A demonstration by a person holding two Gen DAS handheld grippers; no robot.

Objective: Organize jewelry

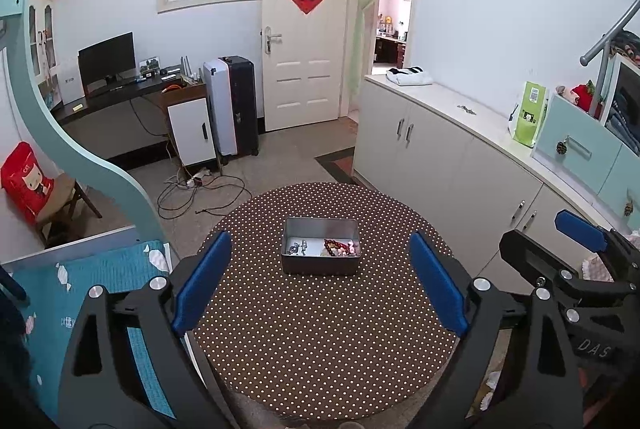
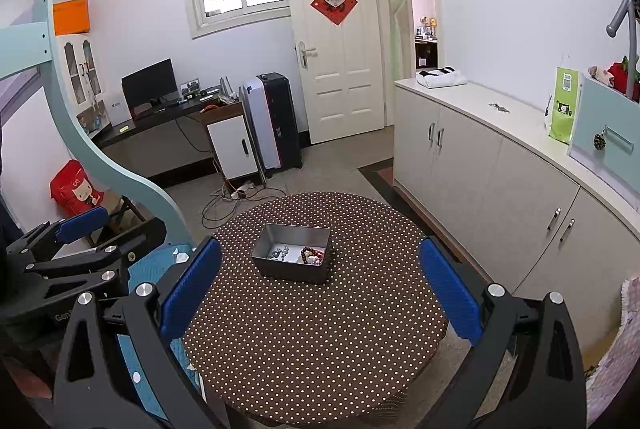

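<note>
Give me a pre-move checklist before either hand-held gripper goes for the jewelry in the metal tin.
1. Left hand-held gripper open, nothing between its blue pads: ok.
2. Right hand-held gripper open and empty: ok.
3. Rectangular grey metal tin upright, lidless, near the middle of the round brown polka-dot table: ok.
4. Jewelry inside the tin, dark red bead bracelet right, silvery pieces left: ok.
5. Pieces untangled from one another: cannot tell, too small.
6. Separate place on the table to sort pieces into: not ok, none visible.
</note>
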